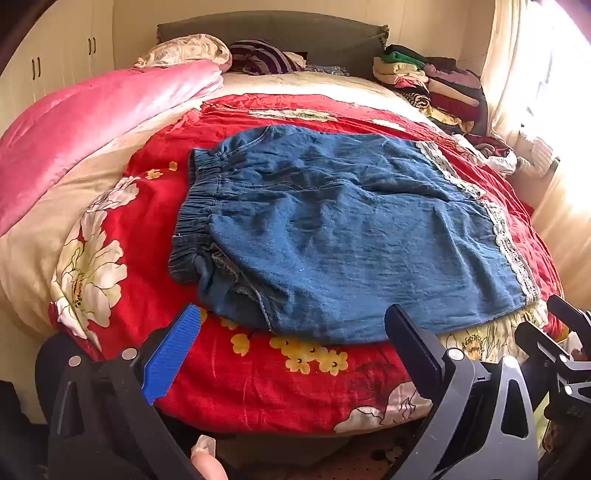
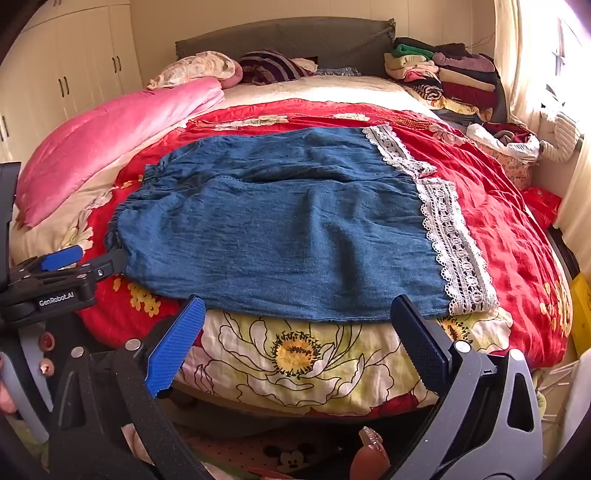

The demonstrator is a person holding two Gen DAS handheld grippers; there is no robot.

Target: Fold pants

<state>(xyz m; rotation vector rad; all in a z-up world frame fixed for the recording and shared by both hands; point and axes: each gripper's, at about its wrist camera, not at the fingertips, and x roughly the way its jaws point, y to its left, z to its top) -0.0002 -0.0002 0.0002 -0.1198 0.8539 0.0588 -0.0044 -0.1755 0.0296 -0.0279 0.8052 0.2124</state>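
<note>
Blue denim pants with white lace hems lie flat on the red floral quilt, elastic waistband to the left. They also show in the right wrist view, lace hems to the right. My left gripper is open and empty, just before the pants' near edge. My right gripper is open and empty, just before the near edge toward the hem side. The left gripper also shows at the right wrist view's left edge, by the waistband.
A pink duvet lies folded at the left of the bed. A stack of folded clothes sits at the back right by the headboard. Pillows lie at the head. A curtained window is on the right.
</note>
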